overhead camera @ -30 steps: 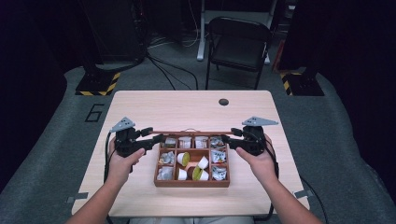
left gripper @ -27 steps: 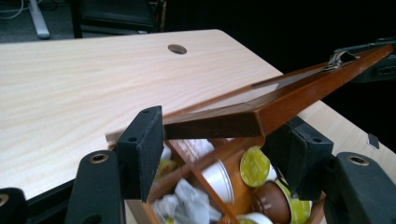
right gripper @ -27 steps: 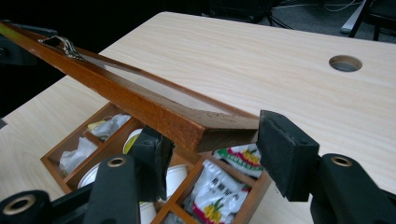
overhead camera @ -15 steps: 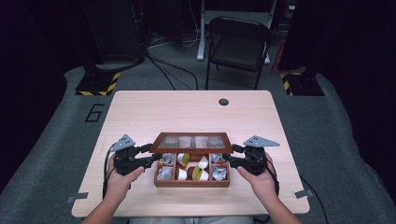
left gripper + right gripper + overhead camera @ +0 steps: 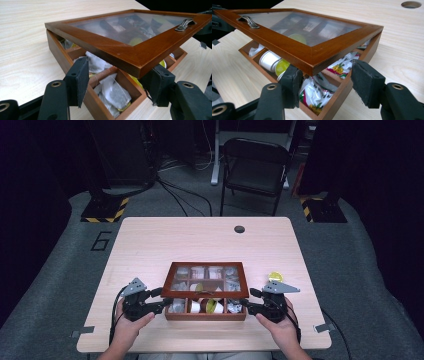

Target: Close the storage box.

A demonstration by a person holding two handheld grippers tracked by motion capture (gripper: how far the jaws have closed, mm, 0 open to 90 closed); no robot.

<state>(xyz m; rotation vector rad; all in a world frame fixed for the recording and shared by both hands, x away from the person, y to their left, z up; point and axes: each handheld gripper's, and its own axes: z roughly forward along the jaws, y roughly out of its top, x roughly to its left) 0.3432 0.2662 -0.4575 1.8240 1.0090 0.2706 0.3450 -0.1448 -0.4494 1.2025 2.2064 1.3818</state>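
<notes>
Two grippers, left (image 5: 162, 303) and right (image 5: 248, 307), jaws spread, flanking half-raised lid (image 5: 207, 279) (yellow pod (image 5: 274, 276) nearby)

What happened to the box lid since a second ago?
The glass-topped wooden lid swung down from open to half shut over the brown wooden compartment box. The left gripper and right gripper drew back toward the person, jaws open at the lid's corners. The box stayed put.

The high view looks forward and down over my counter (image 5: 150, 245) from above my side, well back. My left hand-held gripper's (image 5: 117, 82) camera sits low and close at one corner of the wooden box (image 5: 75, 53); my right hand-held gripper's (image 5: 325, 82) faces the opposite corner. All share that box.
</notes>
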